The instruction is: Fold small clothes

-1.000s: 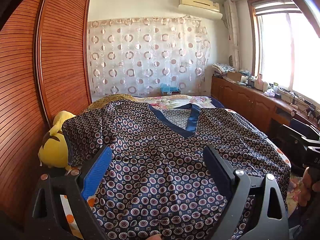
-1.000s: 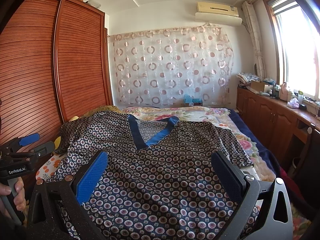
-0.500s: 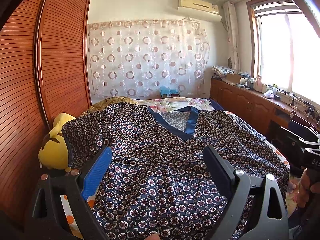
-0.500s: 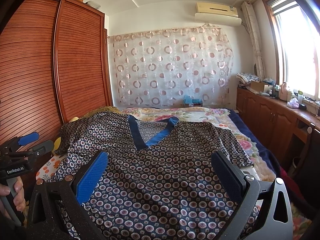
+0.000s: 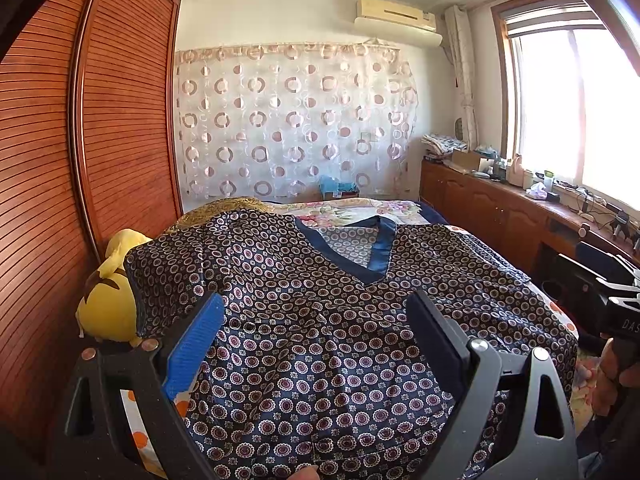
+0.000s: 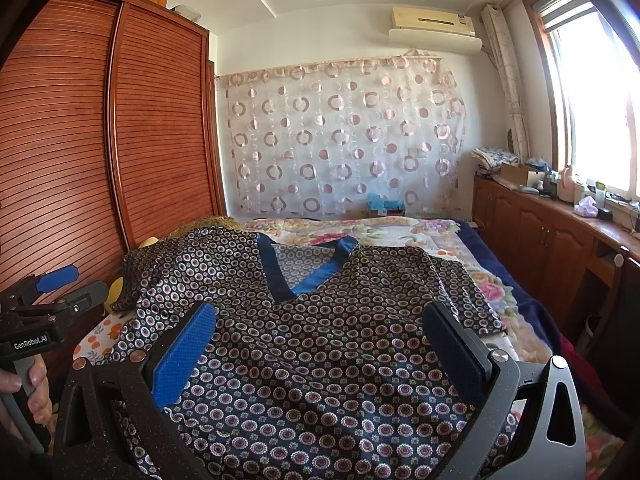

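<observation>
A navy short-sleeved top [image 5: 320, 320] [image 6: 320, 344] with a ring pattern and a blue V-neck lies spread flat on the bed, neck toward the far wall. My left gripper [image 5: 316, 304] hovers open above its lower left part, nothing between the jaws. Over the lower right part my right gripper [image 6: 320, 316] also stands open and holds nothing. The right wrist view catches the left gripper's body [image 6: 44, 308] at the left edge, with a hand on its handle. The other gripper's body [image 5: 612, 292] shows at the right edge of the left wrist view.
A yellow plush toy [image 5: 108, 300] lies by the wooden wardrobe [image 5: 80, 160] on the left. The floral bedspread [image 6: 400, 232] stretches beyond the top. A wooden counter [image 6: 560, 232] with clutter runs under the window on the right.
Both grippers have risen and tilted up slightly, so the top sits a little lower in view. Jaws stay wide apart; the garment has not moved.
</observation>
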A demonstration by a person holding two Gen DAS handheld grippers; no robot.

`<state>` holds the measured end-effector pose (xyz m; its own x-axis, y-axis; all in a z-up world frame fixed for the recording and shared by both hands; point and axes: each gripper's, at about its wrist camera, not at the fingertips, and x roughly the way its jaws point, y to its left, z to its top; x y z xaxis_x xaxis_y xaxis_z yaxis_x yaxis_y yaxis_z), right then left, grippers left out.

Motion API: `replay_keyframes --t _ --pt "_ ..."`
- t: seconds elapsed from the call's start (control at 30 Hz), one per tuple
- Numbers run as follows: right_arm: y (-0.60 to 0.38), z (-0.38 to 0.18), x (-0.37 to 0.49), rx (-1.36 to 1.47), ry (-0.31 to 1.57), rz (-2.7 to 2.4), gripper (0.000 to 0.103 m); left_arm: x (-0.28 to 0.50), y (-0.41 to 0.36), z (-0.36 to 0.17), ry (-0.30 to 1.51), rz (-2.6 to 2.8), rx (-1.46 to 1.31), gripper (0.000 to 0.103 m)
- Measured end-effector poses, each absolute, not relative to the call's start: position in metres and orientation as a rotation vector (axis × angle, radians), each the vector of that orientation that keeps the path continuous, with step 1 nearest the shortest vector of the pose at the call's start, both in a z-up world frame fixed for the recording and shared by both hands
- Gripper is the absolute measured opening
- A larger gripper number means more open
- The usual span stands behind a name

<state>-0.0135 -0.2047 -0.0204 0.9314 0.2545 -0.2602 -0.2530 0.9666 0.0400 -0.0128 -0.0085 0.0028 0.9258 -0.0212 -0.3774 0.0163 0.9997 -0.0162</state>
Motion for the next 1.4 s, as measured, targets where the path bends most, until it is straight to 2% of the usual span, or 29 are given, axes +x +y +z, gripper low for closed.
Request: replay_keyframes --t 0.8,1.4 --pt "-0.186 -0.037 0.028 -0.049 0.231 0.297 0.103 0.024 0.046 -0.04 0.514 0.04 -0.071 0.093" --pt "-0.119 -0.083 0.156 -0.215 0.569 0.484 0.103 0.062 0.165 -0.081 0.652 0.114 -0.16 0.093"
